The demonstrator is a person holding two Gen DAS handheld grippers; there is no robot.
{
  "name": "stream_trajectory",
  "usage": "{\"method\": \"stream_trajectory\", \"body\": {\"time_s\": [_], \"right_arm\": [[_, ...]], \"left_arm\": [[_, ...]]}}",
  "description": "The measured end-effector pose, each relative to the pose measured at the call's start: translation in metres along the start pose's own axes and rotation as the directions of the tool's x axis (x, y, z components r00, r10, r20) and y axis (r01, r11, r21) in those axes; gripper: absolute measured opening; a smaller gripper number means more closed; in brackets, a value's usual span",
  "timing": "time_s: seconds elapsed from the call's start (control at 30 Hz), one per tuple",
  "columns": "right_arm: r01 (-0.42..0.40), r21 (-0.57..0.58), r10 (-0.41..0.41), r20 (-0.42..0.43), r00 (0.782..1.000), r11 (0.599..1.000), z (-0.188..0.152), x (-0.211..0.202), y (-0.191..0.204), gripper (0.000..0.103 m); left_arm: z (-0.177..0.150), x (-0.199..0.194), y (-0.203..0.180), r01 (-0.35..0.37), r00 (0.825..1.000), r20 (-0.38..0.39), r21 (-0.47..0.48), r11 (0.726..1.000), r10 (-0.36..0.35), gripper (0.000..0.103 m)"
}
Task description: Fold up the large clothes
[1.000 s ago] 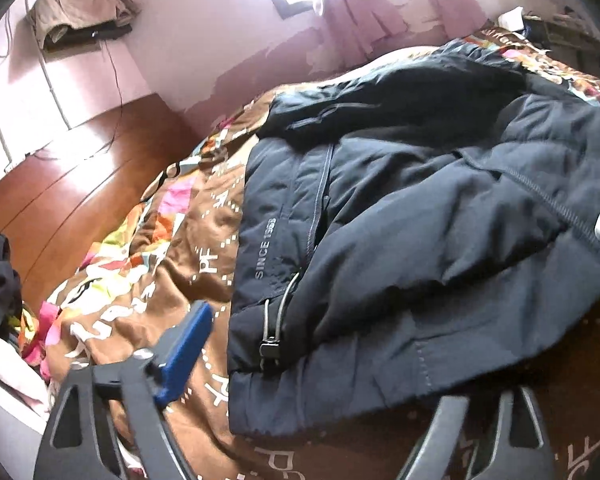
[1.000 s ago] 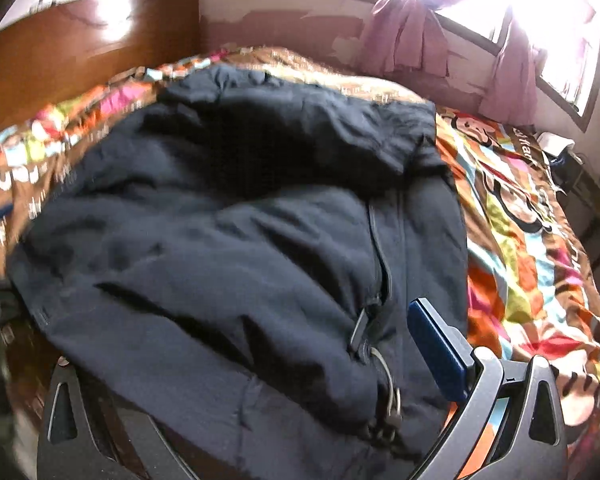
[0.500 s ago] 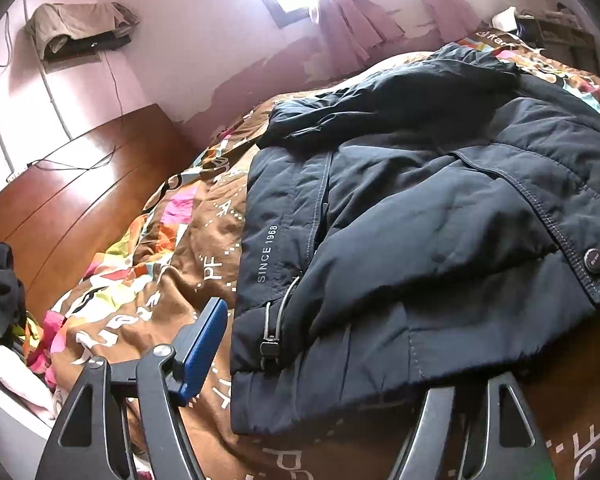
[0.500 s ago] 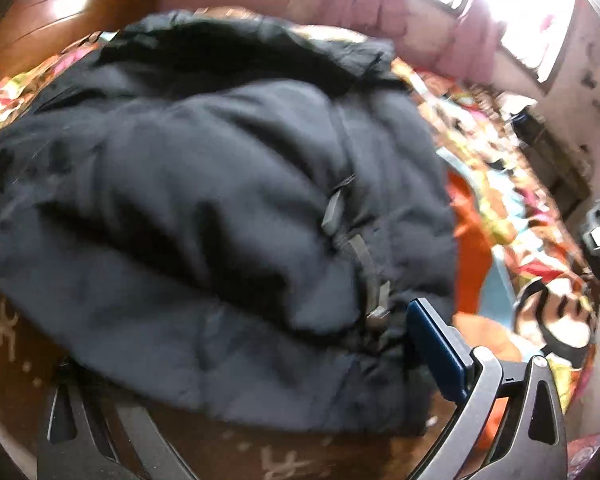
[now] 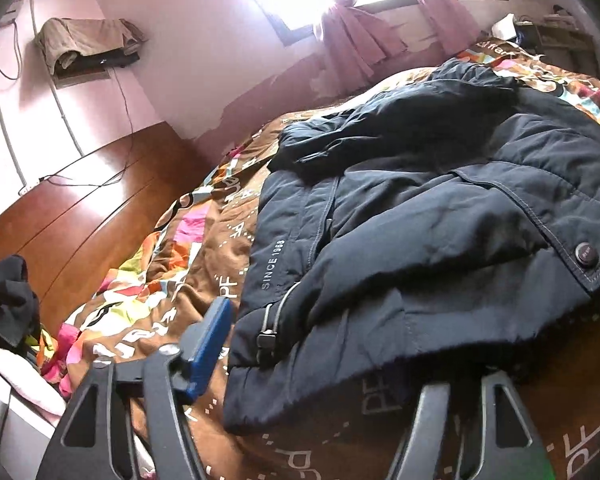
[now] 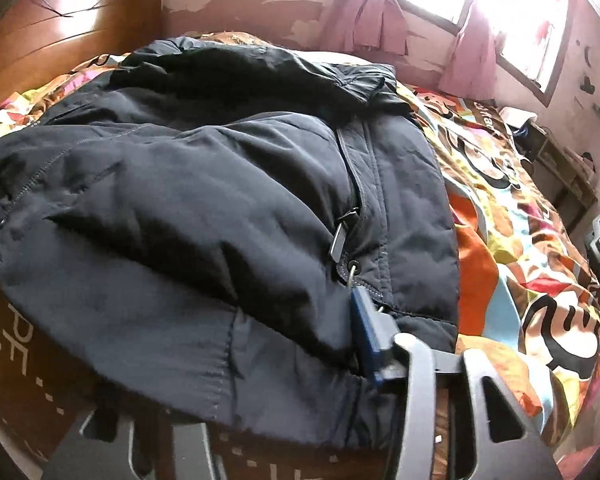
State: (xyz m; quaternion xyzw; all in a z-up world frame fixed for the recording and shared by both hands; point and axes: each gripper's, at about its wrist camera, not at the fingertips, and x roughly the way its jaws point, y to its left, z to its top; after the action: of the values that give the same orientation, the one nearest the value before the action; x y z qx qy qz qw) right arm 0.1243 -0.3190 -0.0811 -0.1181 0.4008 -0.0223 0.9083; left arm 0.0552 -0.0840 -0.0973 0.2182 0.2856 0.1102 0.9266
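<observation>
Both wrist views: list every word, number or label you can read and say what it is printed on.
"SINCE 1968": white print on the dark jacket, beside its front zipper.
"PF": white letters on the brown bedspread, seen in several places.
Snap button on the jacket flap: embossed lettering, too small to read.
Large black script on the bedspread's colourful part: cut off and distorted, not readable.

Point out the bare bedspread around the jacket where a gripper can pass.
Bare bedspread lies between the jacket and the wooden headboard, and on the jacket's other side toward the window wall. The hem edge is crowded: both grippers straddle it.
</observation>
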Motion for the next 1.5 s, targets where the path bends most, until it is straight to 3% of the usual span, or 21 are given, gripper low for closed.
{"method": "stream_trajectory", "body": {"time_s": [0.03, 0.07, 0.13, 0.17, 0.23, 0.27, 0.4, 0.47, 0.57, 0.63, 0.73, 0.83, 1.03, 1.17, 1.33, 1.5], "right_arm": [[0.000, -0.006, 0.000, 0.009, 1.000, 1.000, 0.000, -0.001, 0.001, 0.024], [-0.009, -0.012, 0.010, 0.020, 1.000, 1.000, -0.001, -0.005, 0.004, 0.022], [-0.036, 0.031, 0.034, 0.049, 0.998, 0.999, 0.003, -0.011, 0.001, 0.020], [-0.067, 0.072, 0.064, 0.051, 0.997, 0.995, 0.004, -0.014, -0.003, 0.020], [-0.169, 0.222, 0.152, 0.093, 0.984, 0.960, 0.014, -0.021, -0.024, 0.019], [-0.184, 0.252, 0.158, 0.120, 0.980, 0.950, 0.019, -0.027, -0.030, 0.018], [-0.178, 0.235, 0.123, 0.229, 0.966, 0.956, 0.041, -0.059, -0.031, 0.011], [-0.176, 0.229, 0.107, 0.285, 0.953, 0.957, 0.050, -0.077, -0.033, 0.010], [-0.291, 0.289, 0.157, 0.409, 0.899, 0.912, 0.051, -0.109, -0.053, 0.010], [-0.348, 0.306, 0.185, 0.455, 0.871, 0.886, 0.048, -0.120, -0.062, 0.010], [-0.372, 0.288, 0.192, 0.502, 0.843, 0.882, 0.040, -0.144, -0.059, 0.009], [-0.397, 0.253, 0.212, 0.539, 0.815, 0.882, 0.030, -0.172, -0.057, 0.009], [-0.430, 0.170, 0.280, 0.542, 0.793, 0.887, 0.010, -0.218, -0.050, 0.009], [-0.423, 0.104, 0.307, 0.540, 0.784, 0.900, 0.006, -0.250, -0.046, 0.009], [-0.434, 0.063, 0.318, 0.590, 0.742, 0.898, 0.006, -0.287, -0.050, 0.009], [-0.348, 0.026, 0.260, 0.614, 0.745, 0.937, 0.010, -0.302, -0.045, 0.009]], "left_arm": [[0.000, -0.002, -0.003, 0.000, 1.000, 0.012, 0.009, 1.000, 0.000, 0.050], [0.000, -0.003, -0.003, 0.001, 1.000, 0.016, 0.013, 1.000, -0.001, 0.031], [0.002, -0.005, -0.002, 0.045, 0.999, 0.013, -0.014, 0.999, -0.045, 0.015], [0.005, -0.003, 0.002, 0.080, 0.997, 0.001, -0.050, 0.996, -0.080, 0.012], [0.015, -0.001, 0.019, 0.159, 0.987, -0.004, -0.158, 0.975, -0.161, 0.010], [0.020, -0.002, 0.027, 0.177, 0.984, 0.010, -0.195, 0.965, -0.179, 0.009], [0.051, -0.020, 0.046, 0.158, 0.986, 0.088, -0.247, 0.956, -0.140, 0.008], [0.065, -0.035, 0.060, 0.184, 0.979, 0.138, -0.279, 0.942, -0.150, 0.007], [0.072, -0.054, 0.083, 0.251, 0.958, 0.218, -0.319, 0.914, -0.187, 0.007], [0.075, -0.069, 0.092, 0.264, 0.948, 0.256, -0.303, 0.916, -0.188, 0.007], [0.075, -0.091, 0.100, 0.253, 0.942, 0.287, -0.264, 0.931, -0.174, 0.006], [0.068, -0.115, 0.115, 0.278, 0.936, 0.290, -0.263, 0.924, -0.200, 0.006], [0.050, -0.143, 0.151, 0.379, 0.916, 0.257, -0.316, 0.870, -0.306, 0.006], [0.048, -0.160, 0.164, 0.382, 0.915, 0.255, -0.290, 0.878, -0.313, 0.006], [0.056, -0.181, 0.183, 0.402, 0.899, 0.308, -0.303, 0.864, -0.311, 0.006], [0.067, -0.181, 0.184, 0.434, 0.886, 0.319, -0.324, 0.840, -0.335, 0.006]]}}
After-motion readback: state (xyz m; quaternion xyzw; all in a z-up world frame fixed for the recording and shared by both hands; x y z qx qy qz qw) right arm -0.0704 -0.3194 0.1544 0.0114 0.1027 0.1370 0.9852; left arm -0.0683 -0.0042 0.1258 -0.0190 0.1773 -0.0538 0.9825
